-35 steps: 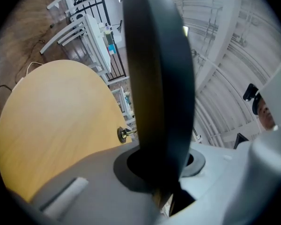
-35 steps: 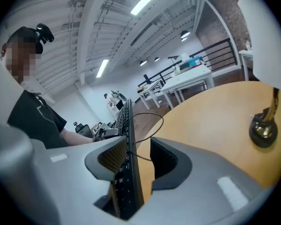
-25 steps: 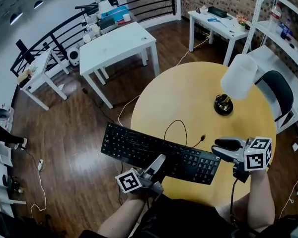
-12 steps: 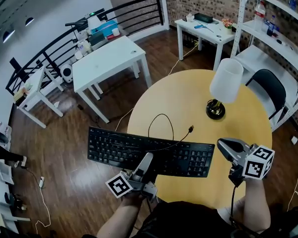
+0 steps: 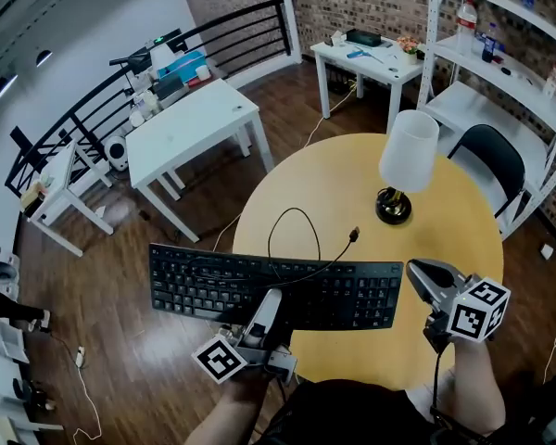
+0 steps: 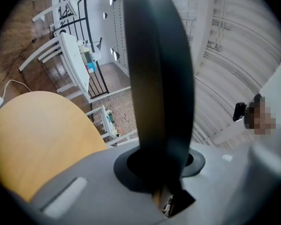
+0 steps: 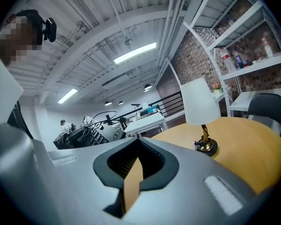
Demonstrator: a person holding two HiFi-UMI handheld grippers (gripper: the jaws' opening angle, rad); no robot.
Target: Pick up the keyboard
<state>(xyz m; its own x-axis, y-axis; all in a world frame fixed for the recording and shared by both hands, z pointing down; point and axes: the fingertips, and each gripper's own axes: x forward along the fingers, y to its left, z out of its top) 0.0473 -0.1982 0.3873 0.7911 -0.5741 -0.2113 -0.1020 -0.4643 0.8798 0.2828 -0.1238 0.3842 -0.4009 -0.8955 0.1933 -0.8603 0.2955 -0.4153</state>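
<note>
The black keyboard (image 5: 259, 286) hangs level above the near edge of the round yellow table (image 5: 334, 184). My left gripper (image 5: 269, 306) is shut on the middle of its front edge. In the left gripper view the keyboard (image 6: 159, 78) is a dark slab standing between the jaws of the left gripper (image 6: 161, 182). Its cable (image 5: 296, 225) loops over the table and ends in a loose plug (image 5: 354, 235). My right gripper (image 5: 419, 274) is just off the keyboard's right end, shut and empty. In its own view the right gripper (image 7: 133, 170) shows nothing between its jaws, and the keyboard (image 7: 84, 135) is at the left.
A lamp (image 5: 403, 165) with a white shade stands on the far right of the table. A black chair (image 5: 486, 170) is behind it. A white table (image 5: 190, 123) and a railing stand further back, and shelves (image 5: 500, 26) line the right wall. The floor is wood.
The keyboard has risen with my left gripper and swung from tilted to level. My right gripper has stayed by its right end and moved slightly.
</note>
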